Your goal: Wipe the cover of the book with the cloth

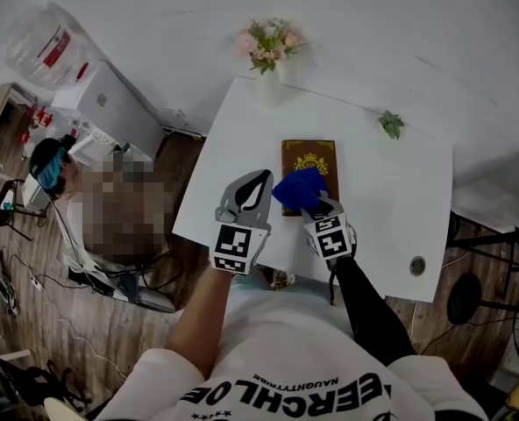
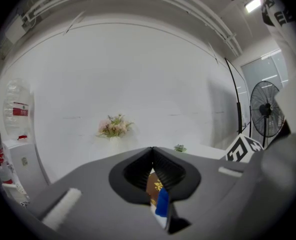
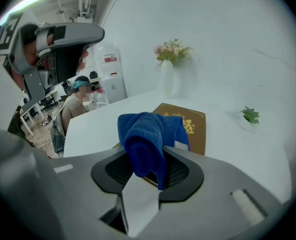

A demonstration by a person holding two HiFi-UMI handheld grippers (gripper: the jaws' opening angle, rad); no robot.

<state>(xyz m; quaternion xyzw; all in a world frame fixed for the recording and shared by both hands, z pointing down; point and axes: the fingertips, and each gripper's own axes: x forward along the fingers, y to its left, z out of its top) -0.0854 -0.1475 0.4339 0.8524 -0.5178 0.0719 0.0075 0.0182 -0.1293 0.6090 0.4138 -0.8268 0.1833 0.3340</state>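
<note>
- Two grippers were in view, both above the near half of the white table [image 1: 391, 209].
- Left gripper [image 2: 152, 151]: jaws pressed together tip to tip, nothing betw. them. It hung just left of the book [image 1: 310, 160], with no contact seen.
- Right gripper [image 3: 148, 164]: clenched on a blue cloth [image 3: 147, 136]. The cloth was bunched, stood out of the jaws and drooped fwd over them.
- Book: brown cover w/ gold emblem, closed, flat and face up at mid-table. A vase of flowers [image 1: 266, 55] stood beyond its far end and a small plant [image 1: 391, 124] far right, both apart from it.
- Cloth posn: over the near end of the cover in the head view. The right gripper view showed the far part of the cover bare behind it. Cloth-to-cover contact could not be confirmed.
- Step in hand (judgement): cloth gripped and poised at the book, w/ the wipe at or just short of its start. No part of the cover could be called done.
- Next move (judgement): lower the right gripper till the cloth bears on the cover. Then sweep along its length toward the vase end, taking in both sides of the emblem.
- Caution (judgement): the book looked unrestrained on a smooth top, so keep pressure light. The left gripper was placed to steady the near-left edge if req'd.
</note>
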